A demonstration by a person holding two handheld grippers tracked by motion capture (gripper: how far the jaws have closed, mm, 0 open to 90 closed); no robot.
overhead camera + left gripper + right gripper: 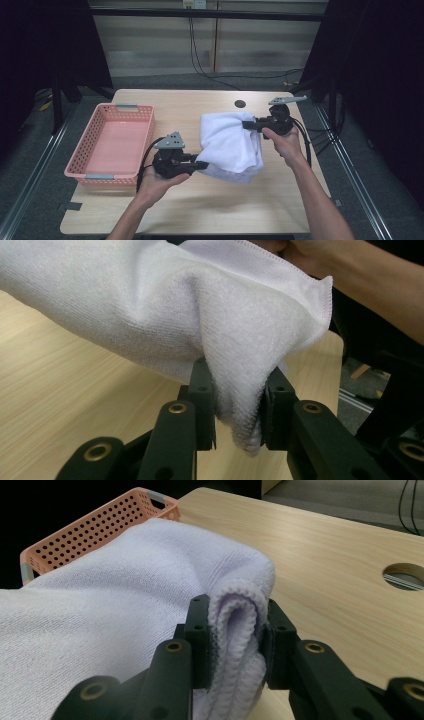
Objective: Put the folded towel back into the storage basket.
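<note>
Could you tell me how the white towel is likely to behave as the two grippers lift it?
The white towel is probably floppy: it sags between the left gripper and right gripper. Its looped pile bunches between the jaws, so slipping seems unlikely. It looks light.

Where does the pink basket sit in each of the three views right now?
High view: pink basket on the table's left side, left of the white towel.
Left gripper view: not in it.
Right gripper view: basket at upper left, behind the towel.
Shared landmark: the towel, which both grippers clamp.
</note>
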